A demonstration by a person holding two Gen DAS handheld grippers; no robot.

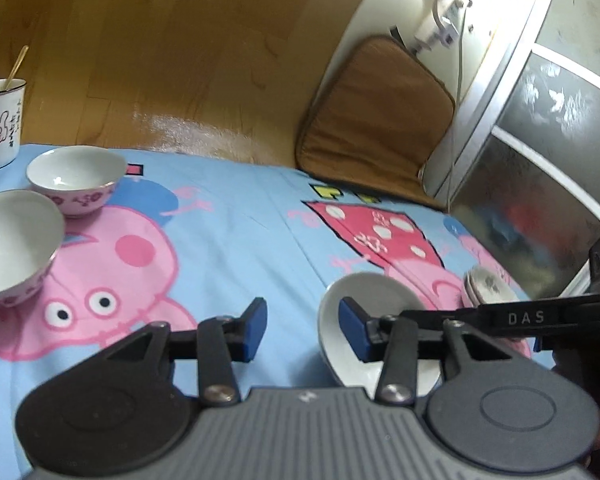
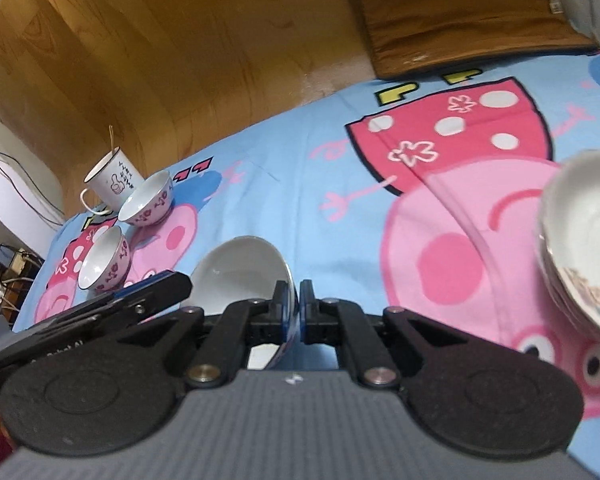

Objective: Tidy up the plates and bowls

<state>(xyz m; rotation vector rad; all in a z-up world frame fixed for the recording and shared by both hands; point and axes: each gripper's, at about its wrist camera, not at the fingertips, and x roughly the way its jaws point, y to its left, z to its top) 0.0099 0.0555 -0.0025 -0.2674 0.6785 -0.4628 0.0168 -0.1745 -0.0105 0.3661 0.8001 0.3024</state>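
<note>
My right gripper is shut on the rim of a white bowl and holds it tilted above the blue cartoon cloth. The same bowl shows in the left wrist view, just right of my open, empty left gripper, whose right finger overlaps it. Two white bowls with pink flowers stand at the left: the far bowl and the near bowl. A stack of plates lies at the right, and shows small in the left wrist view.
A white enamel mug with a stick in it stands at the cloth's far left. A brown cushion lies on the wooden floor beyond the cloth. A metal-framed glass door stands at the right.
</note>
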